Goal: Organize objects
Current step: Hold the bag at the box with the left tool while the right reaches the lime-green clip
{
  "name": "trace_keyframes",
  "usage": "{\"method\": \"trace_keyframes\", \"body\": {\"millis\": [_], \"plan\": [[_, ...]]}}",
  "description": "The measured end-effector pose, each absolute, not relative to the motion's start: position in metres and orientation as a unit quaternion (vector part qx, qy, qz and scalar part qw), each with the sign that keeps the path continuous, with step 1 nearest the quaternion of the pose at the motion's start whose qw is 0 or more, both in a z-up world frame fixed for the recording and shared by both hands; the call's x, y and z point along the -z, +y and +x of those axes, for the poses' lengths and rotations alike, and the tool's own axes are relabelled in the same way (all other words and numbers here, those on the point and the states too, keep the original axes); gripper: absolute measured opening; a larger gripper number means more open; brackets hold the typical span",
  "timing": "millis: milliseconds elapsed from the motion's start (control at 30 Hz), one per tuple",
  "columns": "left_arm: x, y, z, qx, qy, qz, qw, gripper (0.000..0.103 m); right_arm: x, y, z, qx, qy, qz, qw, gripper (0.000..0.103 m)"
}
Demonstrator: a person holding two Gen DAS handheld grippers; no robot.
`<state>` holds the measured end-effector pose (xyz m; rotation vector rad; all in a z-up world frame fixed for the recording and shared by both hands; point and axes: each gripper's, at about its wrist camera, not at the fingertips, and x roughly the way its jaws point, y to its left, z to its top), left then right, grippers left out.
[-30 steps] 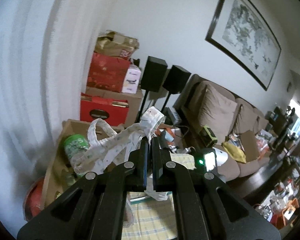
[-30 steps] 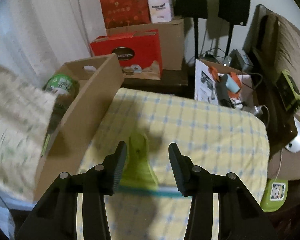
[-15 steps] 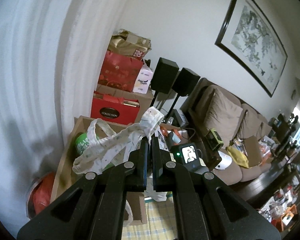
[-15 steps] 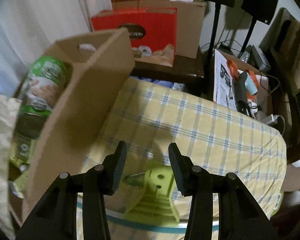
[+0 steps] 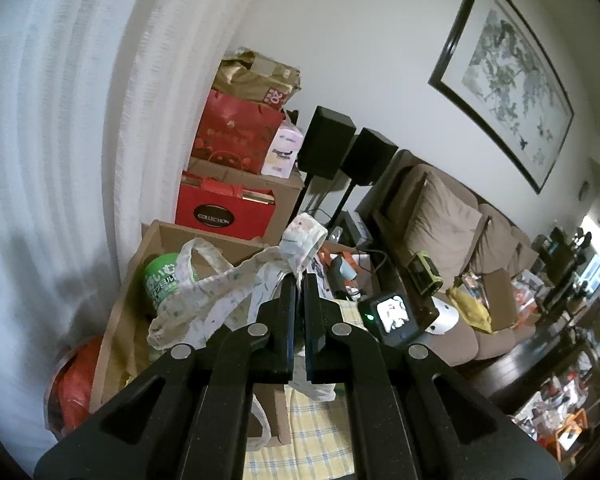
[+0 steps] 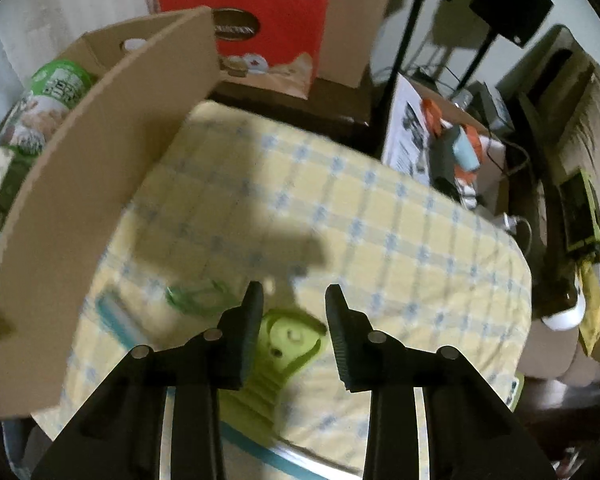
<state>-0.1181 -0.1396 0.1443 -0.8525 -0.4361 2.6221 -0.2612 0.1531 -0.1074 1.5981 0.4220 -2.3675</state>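
Left tongs (image 5: 299,280) clamped on patterned bag (image 5: 236,280), held up over cardboard box (image 5: 120,320) with green can (image 5: 162,276) inside. Right tongs (image 6: 294,292) apart, over green clip (image 6: 288,340) on checked desk (image 6: 380,220).

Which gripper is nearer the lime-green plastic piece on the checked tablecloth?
Right. The right gripper hangs open directly over the lime-green plastic piece, which shows between its fingers. The left gripper is raised by the cardboard box, shut on the patterned cloth bag.
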Motion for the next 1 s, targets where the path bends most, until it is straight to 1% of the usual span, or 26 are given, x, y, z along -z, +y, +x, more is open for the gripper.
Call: {"method": "trace_keyframes", "body": {"millis": [100, 167, 200, 233, 267, 367, 533, 733, 867, 933, 1000], "plan": [[-0.144, -0.137, -0.120, -0.924, -0.155, -0.302, 0.176, 0.003, 0.099, 0.163, -0.258, 0.820, 0.121, 0.544, 0.130, 0.032], [-0.143, -0.135, -0.120, -0.924, -0.154, -0.302, 0.177, 0.003, 0.089, 0.162, -0.257, 0.828, 0.095, 0.532, 0.150, 0.033], [-0.142, -0.134, -0.120, -0.924, -0.154, -0.303, 0.178, 0.003, 0.085, 0.159, -0.257, 0.830, 0.085, 0.528, 0.161, 0.039], [-0.142, -0.134, -0.119, -0.924, -0.153, -0.303, 0.178, 0.003, 0.083, 0.153, -0.256, 0.830, 0.082, 0.525, 0.171, 0.043], [-0.142, -0.133, -0.119, -0.924, -0.153, -0.304, 0.177, 0.003, 0.083, 0.145, -0.256, 0.829, 0.089, 0.524, 0.176, 0.049], [-0.141, -0.131, -0.119, -0.923, -0.154, -0.306, 0.177, 0.003, 0.097, 0.118, -0.257, 0.817, 0.122, 0.535, 0.178, 0.049], [-0.140, -0.129, -0.119, -0.922, -0.150, -0.309, 0.179, 0.003, 0.121, 0.096, -0.258, 0.799, 0.114, 0.561, 0.184, 0.049], [-0.138, -0.132, -0.121, -0.921, -0.155, -0.310, 0.179, 0.003, 0.131, 0.088, -0.258, 0.799, 0.128, 0.562, 0.169, 0.049], [-0.135, -0.134, -0.123, -0.918, -0.163, -0.313, 0.183, 0.003, 0.137, 0.089, -0.259, 0.793, 0.118, 0.573, 0.172, 0.049], [-0.135, -0.135, -0.124, -0.918, -0.163, -0.313, 0.183, 0.003, 0.138, 0.086, -0.258, 0.794, 0.120, 0.571, 0.172, 0.051], [-0.135, -0.135, -0.125, -0.917, -0.163, -0.314, 0.183, 0.003, 0.139, 0.084, -0.256, 0.794, 0.124, 0.570, 0.172, 0.055]]}}
